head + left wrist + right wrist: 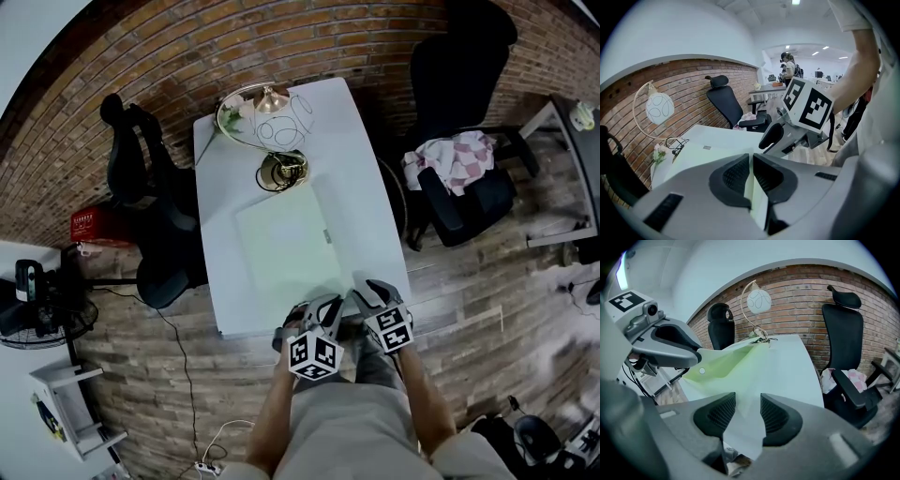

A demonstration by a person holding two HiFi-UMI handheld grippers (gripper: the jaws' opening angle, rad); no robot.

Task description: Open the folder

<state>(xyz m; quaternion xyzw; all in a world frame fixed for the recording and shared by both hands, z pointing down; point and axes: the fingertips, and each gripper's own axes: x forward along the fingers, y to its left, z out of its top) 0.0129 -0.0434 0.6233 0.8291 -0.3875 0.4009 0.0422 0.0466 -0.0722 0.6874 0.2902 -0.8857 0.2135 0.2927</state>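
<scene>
**Folder held at the near desk edge**

Head view: the pale green folder (281,246) lies on the white desk (361,187), and a lamp (272,131) stands behind it. The left claw (314,311) and the right claw (370,292) are at its near edge.

Left gripper view: the left claw is closed on a thin folder sheet (the cover, it seems).

Right gripper view: the right claw's jaws stand apart with a folder corner between them. The green cover is raised toward the left claw.

- A white table (361,187) is standing against a brick wall (141,56).
- A lamp (272,122) with a white globe shade is sitting at its far end.
- A checked cloth (450,157) is lying on a black chair (473,202).
</scene>
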